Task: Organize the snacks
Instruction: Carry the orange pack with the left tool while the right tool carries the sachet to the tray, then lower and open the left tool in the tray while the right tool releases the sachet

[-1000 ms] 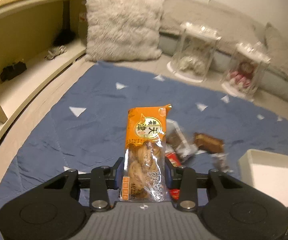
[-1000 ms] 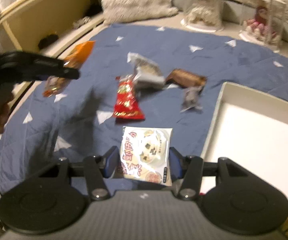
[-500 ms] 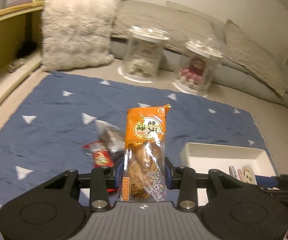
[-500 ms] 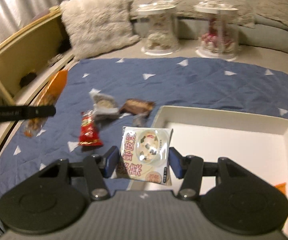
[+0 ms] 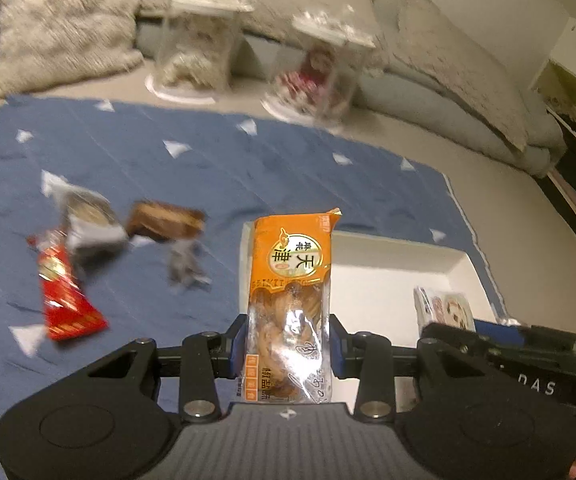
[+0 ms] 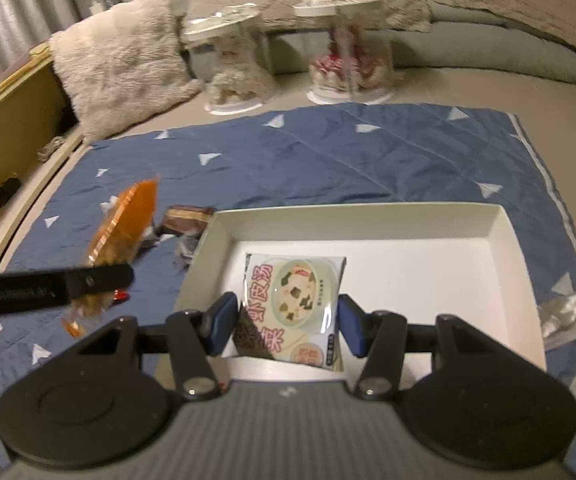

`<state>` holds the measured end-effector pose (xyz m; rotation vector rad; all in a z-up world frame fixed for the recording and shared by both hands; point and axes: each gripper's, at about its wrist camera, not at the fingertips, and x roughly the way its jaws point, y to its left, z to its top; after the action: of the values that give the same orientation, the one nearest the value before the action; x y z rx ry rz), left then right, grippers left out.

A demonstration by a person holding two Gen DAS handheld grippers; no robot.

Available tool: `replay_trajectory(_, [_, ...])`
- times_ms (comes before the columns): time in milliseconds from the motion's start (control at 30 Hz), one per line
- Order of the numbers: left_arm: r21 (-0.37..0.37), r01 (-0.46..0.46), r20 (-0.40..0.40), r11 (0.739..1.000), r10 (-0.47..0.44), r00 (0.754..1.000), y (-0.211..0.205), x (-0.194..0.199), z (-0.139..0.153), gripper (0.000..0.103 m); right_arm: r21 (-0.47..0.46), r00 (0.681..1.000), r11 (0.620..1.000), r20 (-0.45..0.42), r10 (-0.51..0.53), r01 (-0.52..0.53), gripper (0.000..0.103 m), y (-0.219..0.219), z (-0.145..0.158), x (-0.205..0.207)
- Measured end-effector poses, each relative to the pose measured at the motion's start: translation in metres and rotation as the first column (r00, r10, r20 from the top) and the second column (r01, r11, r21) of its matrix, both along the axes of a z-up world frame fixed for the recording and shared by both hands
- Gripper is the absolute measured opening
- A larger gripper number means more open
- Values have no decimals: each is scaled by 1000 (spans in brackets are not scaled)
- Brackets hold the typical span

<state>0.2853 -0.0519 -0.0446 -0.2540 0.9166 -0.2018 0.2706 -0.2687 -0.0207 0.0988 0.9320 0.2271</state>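
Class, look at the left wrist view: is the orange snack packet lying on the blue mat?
No: the orange snack packet is upright, clamped in the left hand-held gripper.

The orange twist-snack packet (image 5: pixel 288 300) stands upright, its lower clear half pinched between blue pads, its orange top at the white tray's (image 6: pixel 504 264) left wall; the pale soup packet (image 6: pixel 294 304) lies flat, tilted a little, on the tray floor near the front-left corner, a blue pad on either side of it, the right one clear of its edge; out on the blue mat lie a red packet (image 5: pixel 66 298), a grey-white pouch (image 5: pixel 88 224), a brown bar (image 5: pixel 164 224) and a small crumpled grey wrapper (image 5: pixel 184 266), close together left of the tray.
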Motion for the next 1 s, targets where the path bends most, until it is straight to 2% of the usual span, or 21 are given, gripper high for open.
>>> replay_trajectory(200, [-49, 12, -75, 999, -15, 997, -25, 12, -26, 41, -12, 999, 999, -25, -39, 38, 60, -17, -9, 10])
replay_trajectory(400, [-88, -8, -100, 996, -1, 995, -29, 26, -45, 42, -33, 996, 998, -64, -62, 60, 60, -22, -24, 22])
replay_trajectory(567, [-105, -16, -93, 994, 7, 996, -28, 35, -48, 52, -38, 994, 997, -81, -71, 68, 60, -24, -32, 28])
replay_trajectory(667, [-81, -15, -102, 997, 6, 995, -25, 38, -47, 62, -30, 993, 996, -85, -82, 79, 62, -27, -35, 33])
replay_trajectory(767, [-23, 12, -108, 1000, -15, 994, -26, 39, -45, 65, -21, 991, 995, -91, -98, 97, 67, -30, -39, 34])
replay_trajectory(1000, [43, 67, -134, 997, -61, 989, -29, 38, -45, 70, -34, 978, 988, -146, -152, 149, 74, -39, -49, 35])
